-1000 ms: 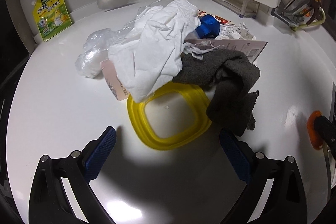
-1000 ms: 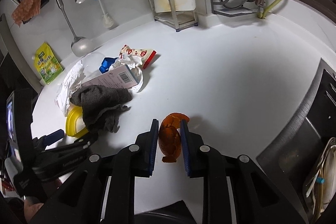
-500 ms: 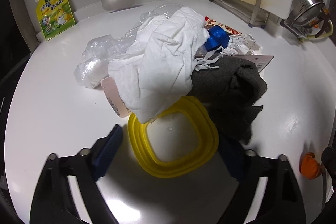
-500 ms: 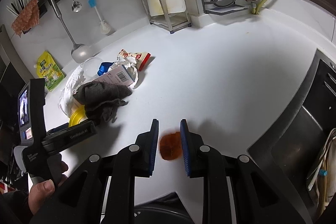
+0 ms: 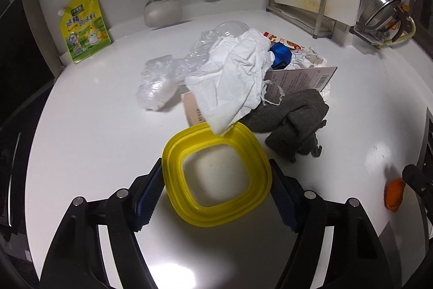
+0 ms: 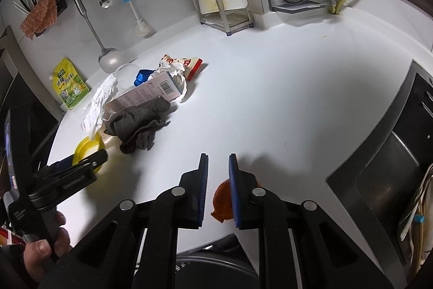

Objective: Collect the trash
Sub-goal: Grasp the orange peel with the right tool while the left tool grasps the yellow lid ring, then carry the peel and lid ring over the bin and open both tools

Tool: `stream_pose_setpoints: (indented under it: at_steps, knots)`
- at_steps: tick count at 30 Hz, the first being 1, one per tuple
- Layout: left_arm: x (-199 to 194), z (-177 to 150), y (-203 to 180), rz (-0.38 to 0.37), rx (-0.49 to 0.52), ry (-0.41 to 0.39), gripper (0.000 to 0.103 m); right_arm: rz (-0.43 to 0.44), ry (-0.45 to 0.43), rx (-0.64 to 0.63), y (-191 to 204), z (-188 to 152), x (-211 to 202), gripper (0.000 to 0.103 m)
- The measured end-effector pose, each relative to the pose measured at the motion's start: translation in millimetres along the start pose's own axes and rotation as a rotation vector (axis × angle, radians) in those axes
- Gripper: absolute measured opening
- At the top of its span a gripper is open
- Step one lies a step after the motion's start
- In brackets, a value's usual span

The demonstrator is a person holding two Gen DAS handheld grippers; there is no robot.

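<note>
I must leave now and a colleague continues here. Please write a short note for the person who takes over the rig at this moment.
Left gripper: both pads are against the yellow lid, one on each side; it looks gripped.
Right gripper: open, empty. The orange peel lies on the white counter beneath its right finger, not held.
Pile ahead of the lid: white paper towel, clear plastic bag, pink box with barcode, gray cloth, blue item, snack wrapper.
Done: no item visibly collected yet.
Left: peel, lid, the whole pile. No trash bin identifiable.
</note>
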State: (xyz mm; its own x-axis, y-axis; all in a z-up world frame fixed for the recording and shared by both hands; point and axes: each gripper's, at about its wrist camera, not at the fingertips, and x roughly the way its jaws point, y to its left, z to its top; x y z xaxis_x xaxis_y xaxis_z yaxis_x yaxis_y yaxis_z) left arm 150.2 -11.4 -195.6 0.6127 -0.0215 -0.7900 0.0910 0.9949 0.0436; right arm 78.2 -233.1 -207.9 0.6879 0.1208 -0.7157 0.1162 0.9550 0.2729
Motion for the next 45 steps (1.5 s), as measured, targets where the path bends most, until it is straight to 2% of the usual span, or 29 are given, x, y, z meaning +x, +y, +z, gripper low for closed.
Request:
stream_pose_setpoints:
  at_steps: [8,17,26,31,33,37,45]
  knots:
    - [-25.0,-12.2,17.4,0.024,0.006,-0.015,0.072,0.01,-0.003,-0.019,6.3,-1.6,-11.0,0.009]
    - [-65.0,-28.5,22.9,0.039,0.057,-0.065,0.072,0.017,-0.021,-0.047,18.5,-2.4,-30.9,0.008]
    - [-105.6,-45.7,12.5,-0.022,0.08,-0.094,0.072,0.021,-0.037,-0.075,24.4,-14.8,-66.0,0.007]
    - [-116.0,-57.3,8.4,-0.037,0.08,-0.093,0.072,-0.001,-0.011,-0.067,15.6,-25.4,-63.7,0.007]
    - [-117.2,-60.3,7.3,-0.037,0.081,-0.092,0.072,-0.015,-0.008,-0.056,11.2,-28.4,-60.5,0.014]
    - [-118.5,-65.0,9.1,-0.035,0.078,-0.09,0.072,-0.053,-0.019,-0.057,8.4,-29.0,-52.4,0.048]
    - [-117.0,-66.7,11.1,-0.028,0.093,-0.088,0.072,-0.065,0.018,-0.027,10.4,-22.3,-14.9,0.05]
